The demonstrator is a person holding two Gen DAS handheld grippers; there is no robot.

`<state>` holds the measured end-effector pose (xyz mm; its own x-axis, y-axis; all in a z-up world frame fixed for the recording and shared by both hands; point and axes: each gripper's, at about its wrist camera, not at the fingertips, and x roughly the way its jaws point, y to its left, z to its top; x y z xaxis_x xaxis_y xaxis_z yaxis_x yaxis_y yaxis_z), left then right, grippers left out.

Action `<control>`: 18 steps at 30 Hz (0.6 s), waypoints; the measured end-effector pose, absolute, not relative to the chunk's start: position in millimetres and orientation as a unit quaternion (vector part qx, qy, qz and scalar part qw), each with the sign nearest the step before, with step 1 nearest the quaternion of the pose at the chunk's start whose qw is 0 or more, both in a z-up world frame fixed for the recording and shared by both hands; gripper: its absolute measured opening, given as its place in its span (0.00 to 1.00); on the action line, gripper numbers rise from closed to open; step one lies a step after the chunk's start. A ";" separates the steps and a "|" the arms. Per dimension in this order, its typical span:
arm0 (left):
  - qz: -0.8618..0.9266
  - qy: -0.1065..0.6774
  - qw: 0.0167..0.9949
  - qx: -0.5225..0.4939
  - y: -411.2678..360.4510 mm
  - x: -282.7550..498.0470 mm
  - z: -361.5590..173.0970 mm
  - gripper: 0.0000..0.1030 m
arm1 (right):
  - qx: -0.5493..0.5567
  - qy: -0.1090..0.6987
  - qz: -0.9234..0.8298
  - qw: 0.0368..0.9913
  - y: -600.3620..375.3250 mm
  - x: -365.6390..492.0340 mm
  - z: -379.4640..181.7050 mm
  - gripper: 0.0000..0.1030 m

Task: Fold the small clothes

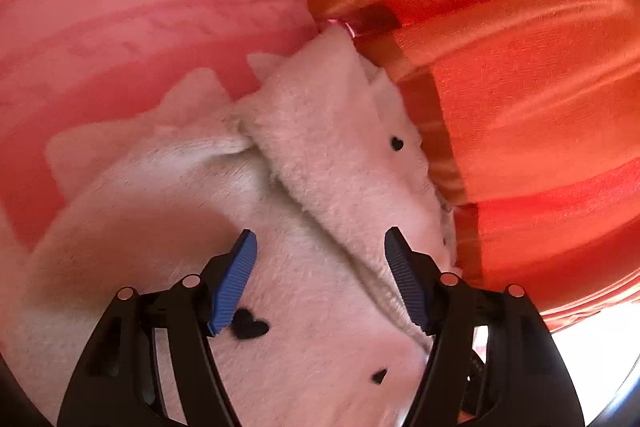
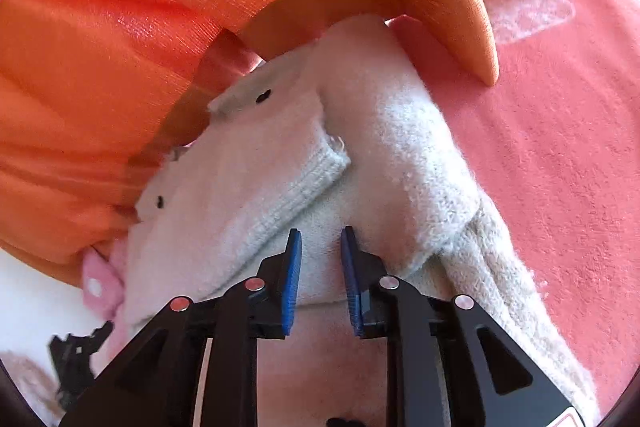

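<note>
Both wrist cameras look steeply down, close over the same cream garment (image 1: 304, 155) (image 2: 280, 163) — from opposite sides.

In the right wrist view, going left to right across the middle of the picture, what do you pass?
Orange curtain → cream fleece garment with small black hearts → its ribbed cuff → its knit-textured sleeve → pink bedspread.
</note>
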<state>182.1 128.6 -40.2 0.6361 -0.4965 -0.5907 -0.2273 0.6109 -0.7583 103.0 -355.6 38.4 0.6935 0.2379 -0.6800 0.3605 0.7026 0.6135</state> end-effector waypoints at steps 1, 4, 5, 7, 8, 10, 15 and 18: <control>-0.084 0.416 0.795 -0.434 128.8 184.8 -40.6 0.63 | 0.379 0.381 -0.032 0.842 -354.4 103.4 43.2 0.49; -0.069 0.403 0.799 -0.441 137.3 200.1 -45.8 0.63 | 0.358 0.382 -0.033 0.851 -349.3 112.2 44.5 0.54; -0.067 0.397 0.797 -0.450 140.1 203.5 -47.4 0.63 | 0.355 0.380 -0.035 0.854 -349.1 116.1 43.8 0.54; -0.062 0.381 0.794 -0.470 145.8 208.9 -49.3 0.59 | 0.360 0.373 -0.040 0.854 -349.3 125.0 43.2 0.54; -0.057 0.373 0.795 -0.475 146.9 212.0 -49.7 0.53 | 0.367 0.371 -0.045 0.852 -350.6 129.6 43.2 0.54; -0.067 0.369 0.800 -0.469 143.1 219.6 -49.9 0.27 | 0.374 0.374 -0.061 0.847 -350.9 137.4 46.0 0.26; -0.042 0.299 0.857 -0.417 133.7 209.3 -15.3 0.05 | 0.325 0.247 0.036 0.912 -327.9 126.5 133.1 0.07; -0.026 0.264 0.886 -0.381 129.6 200.1 12.3 0.05 | 0.296 0.164 0.077 0.938 -326.3 103.7 166.6 0.06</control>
<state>200.1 129.6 12.3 0.8593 -0.2470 -0.4479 -0.1549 0.7088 -0.6882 103.7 -326.3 166.6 0.9343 0.2419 -0.2617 -0.0482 0.8134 0.5798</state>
